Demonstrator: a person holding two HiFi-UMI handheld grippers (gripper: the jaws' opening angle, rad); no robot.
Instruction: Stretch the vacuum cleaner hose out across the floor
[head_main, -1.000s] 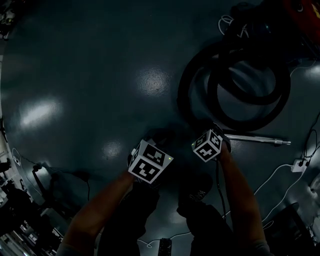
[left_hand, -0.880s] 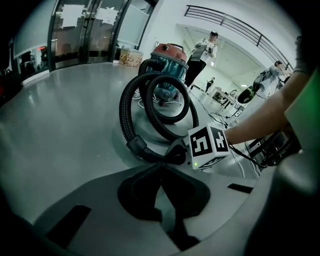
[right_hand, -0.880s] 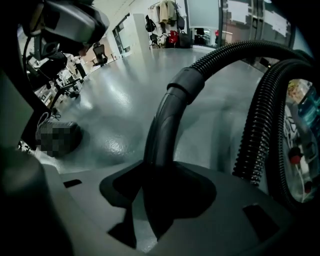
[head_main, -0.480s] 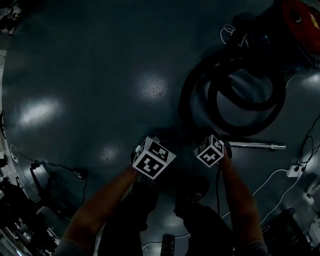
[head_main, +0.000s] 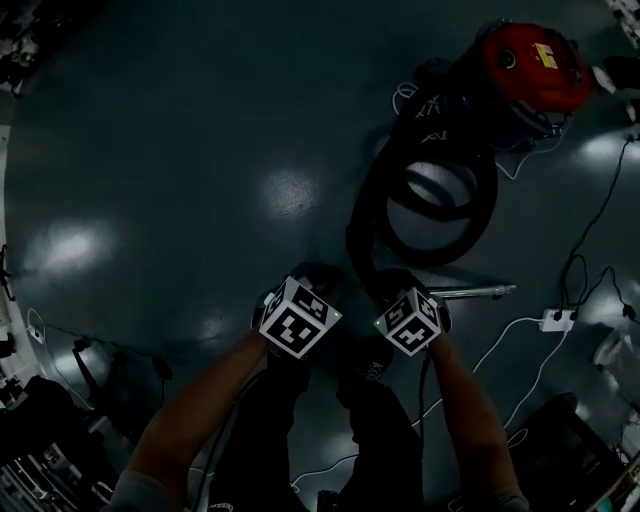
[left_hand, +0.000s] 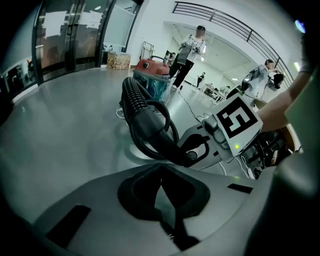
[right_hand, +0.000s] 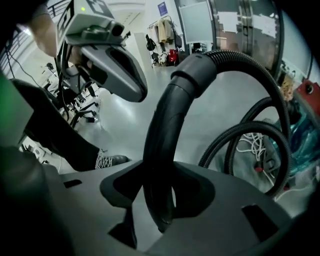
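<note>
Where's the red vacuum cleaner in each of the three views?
Head view: red vacuum cleaner, upper right.
Left gripper view: red vacuum cleaner, top centre, beyond the black hose.
Right gripper view: red sliver at the right edge.
Shared landmark: the black hose coiled beside it.

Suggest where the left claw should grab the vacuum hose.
Probably the ribbed hose just past the smooth cuff, coming from the left, jaws across the tube: that stretch arcs clear of the floor, and the right claw holds the handle below.
</note>
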